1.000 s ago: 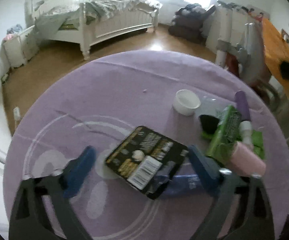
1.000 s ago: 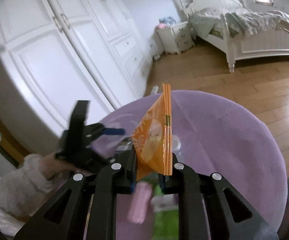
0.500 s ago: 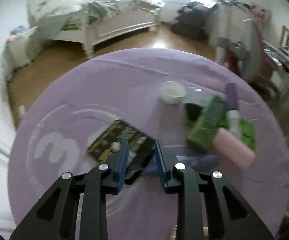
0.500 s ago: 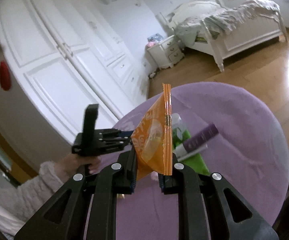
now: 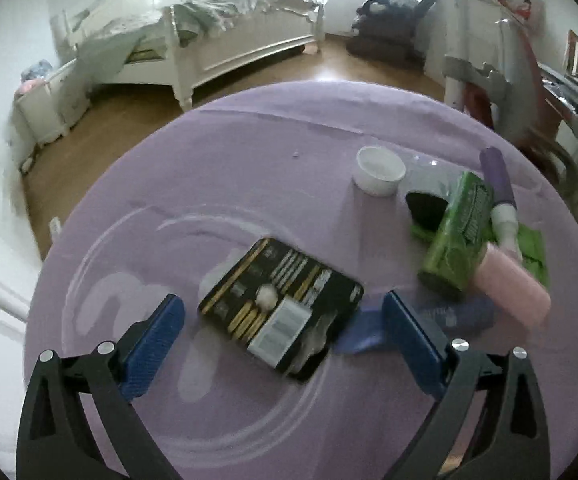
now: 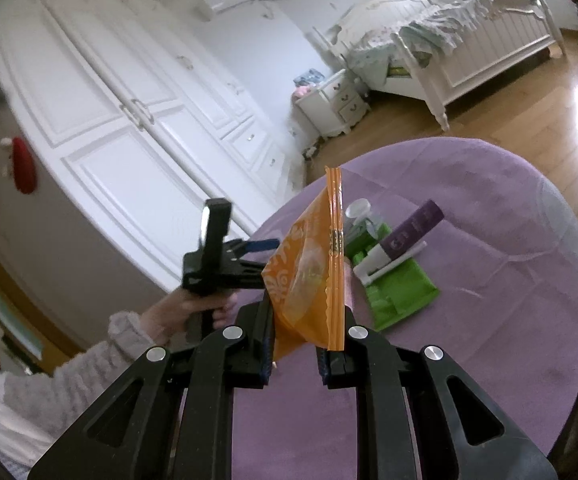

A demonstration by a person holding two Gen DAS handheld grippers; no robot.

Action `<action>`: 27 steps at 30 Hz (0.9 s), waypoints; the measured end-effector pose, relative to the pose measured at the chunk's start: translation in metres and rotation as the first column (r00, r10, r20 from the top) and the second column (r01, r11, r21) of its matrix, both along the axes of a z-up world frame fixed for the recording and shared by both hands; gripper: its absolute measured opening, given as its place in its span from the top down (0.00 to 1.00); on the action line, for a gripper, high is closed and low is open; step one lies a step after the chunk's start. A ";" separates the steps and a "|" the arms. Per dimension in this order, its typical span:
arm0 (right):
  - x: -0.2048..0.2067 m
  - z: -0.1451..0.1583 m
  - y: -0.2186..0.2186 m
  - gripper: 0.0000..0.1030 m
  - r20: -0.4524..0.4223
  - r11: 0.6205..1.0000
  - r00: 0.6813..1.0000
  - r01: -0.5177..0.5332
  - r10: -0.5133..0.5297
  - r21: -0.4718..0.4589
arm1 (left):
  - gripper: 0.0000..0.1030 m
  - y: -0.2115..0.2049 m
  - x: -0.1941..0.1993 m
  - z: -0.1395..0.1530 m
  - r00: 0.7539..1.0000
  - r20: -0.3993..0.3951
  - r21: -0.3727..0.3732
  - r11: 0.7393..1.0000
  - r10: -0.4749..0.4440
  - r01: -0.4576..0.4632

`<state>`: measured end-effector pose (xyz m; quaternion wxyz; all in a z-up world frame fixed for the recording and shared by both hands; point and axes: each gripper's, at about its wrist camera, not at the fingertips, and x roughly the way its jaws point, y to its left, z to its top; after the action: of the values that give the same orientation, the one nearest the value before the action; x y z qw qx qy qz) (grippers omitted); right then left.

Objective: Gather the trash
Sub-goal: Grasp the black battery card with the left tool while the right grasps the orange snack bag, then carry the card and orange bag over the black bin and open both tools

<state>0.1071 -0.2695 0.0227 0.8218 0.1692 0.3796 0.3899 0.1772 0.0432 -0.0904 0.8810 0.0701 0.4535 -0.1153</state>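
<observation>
Since the left gripper point(image 5: 283, 320) gapes around the flat black packet point(image 5: 281, 306) near the table point(image 5: 249, 152) edge, pads may skid over it; right gripper point(image 6: 295, 354) pinches orange wrapper point(image 6: 309, 276)

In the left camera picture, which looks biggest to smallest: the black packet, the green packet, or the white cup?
1. black packet, though it lies nearest the camera
2. green packet
3. white cup

the left wrist camera looked forward and down from close above the purple table point(image 5: 249, 152), toward the bed point(image 5: 225, 40) beyond its far edge. the right wrist camera sat higher and further back from the table point(image 6: 489, 280), facing the wardrobe point(image 6: 109, 128) with the bed point(image 6: 469, 32) at upper right. both views shared the table, the green packet point(image 5: 461, 232) point(image 6: 401, 292) and the bed.
</observation>
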 end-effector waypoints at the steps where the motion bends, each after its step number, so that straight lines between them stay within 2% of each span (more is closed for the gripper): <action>1: -0.001 0.000 0.002 0.83 -0.002 1.000 1.000 0.000 0.000 0.000 | 0.06 0.000 0.005 0.001 1.000 -0.002 0.001 1.000 -0.005 0.005; 3: -0.002 0.001 0.006 0.83 -0.005 1.000 1.000 0.001 -0.001 0.001 | 0.11 -0.002 0.008 0.001 1.000 0.005 0.007 1.000 -0.011 0.011; 4: -0.001 0.001 0.006 0.83 -0.006 1.000 1.000 0.002 -0.002 0.002 | 0.25 -0.001 0.005 0.004 1.000 0.013 0.007 1.000 -0.011 0.011; 5: -0.001 0.002 0.007 0.83 -0.005 1.000 1.000 0.002 -0.002 0.006 | 0.28 0.000 0.004 0.006 1.000 0.011 0.004 1.000 -0.012 0.012; 10: 0.001 0.007 0.009 0.83 0.017 1.000 1.000 0.008 -0.007 -0.013 | 0.28 0.001 -0.011 0.006 1.000 0.007 0.003 1.000 -0.026 0.026; 12: 0.002 0.009 0.009 0.83 0.018 1.000 1.000 0.007 -0.007 -0.005 | 0.29 0.003 -0.017 0.008 1.000 0.002 -0.027 1.000 -0.014 0.014; 18: -0.002 0.010 0.002 0.83 0.039 1.000 0.999 0.026 -0.027 0.010 | 0.29 0.000 -0.055 0.046 0.993 0.112 -0.091 0.996 0.025 -0.015; 23: -0.013 0.010 -0.029 0.83 0.059 0.992 0.990 0.126 -0.127 0.031 | 0.29 -0.048 -0.073 0.081 0.982 0.187 -0.154 0.987 -0.016 0.045; 27: -0.027 0.013 -0.078 0.83 0.082 0.958 0.955 0.283 -0.285 0.034 | 0.29 -0.116 -0.079 0.097 0.969 0.223 -0.214 0.965 -0.103 0.152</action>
<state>0.0803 -0.3479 0.0360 0.8829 0.2141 0.3111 0.2789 0.0978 -0.0732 0.0065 0.9167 0.0089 0.3363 -0.2155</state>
